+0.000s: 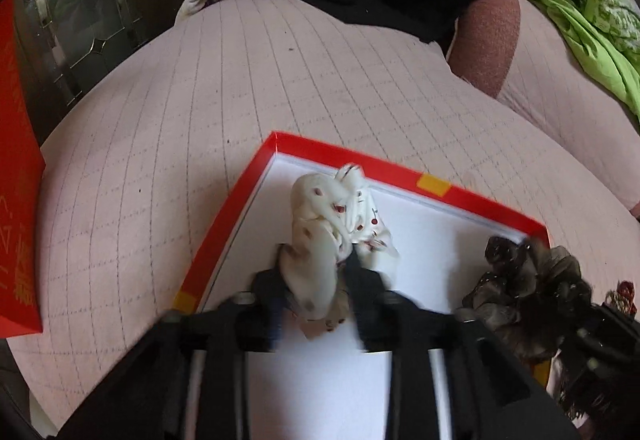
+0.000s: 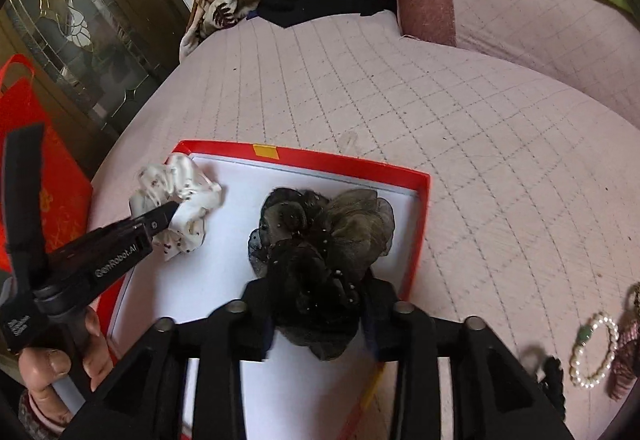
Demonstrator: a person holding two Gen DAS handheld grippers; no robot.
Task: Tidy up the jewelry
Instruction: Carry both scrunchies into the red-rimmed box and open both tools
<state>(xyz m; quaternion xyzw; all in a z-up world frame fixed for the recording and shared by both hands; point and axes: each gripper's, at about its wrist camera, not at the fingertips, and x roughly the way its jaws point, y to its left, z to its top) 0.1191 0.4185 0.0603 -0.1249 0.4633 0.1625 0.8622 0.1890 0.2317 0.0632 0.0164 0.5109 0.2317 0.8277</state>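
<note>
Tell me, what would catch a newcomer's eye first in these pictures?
Probably the red box with its white floor, lying on the pink quilted bed. Over it, the left tongs pinch a white scrunchie near the box's far left corner, while the right tongs grip a dark gauzy scrunchie. A pearl bracelet lies outside, to the right.

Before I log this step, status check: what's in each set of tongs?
Left tongs shut on white scrunchie, over red box. Right tongs shut on dark scrunchie, same box. Pearl bracelet outside on bedcover. Nothing blocking.
</note>
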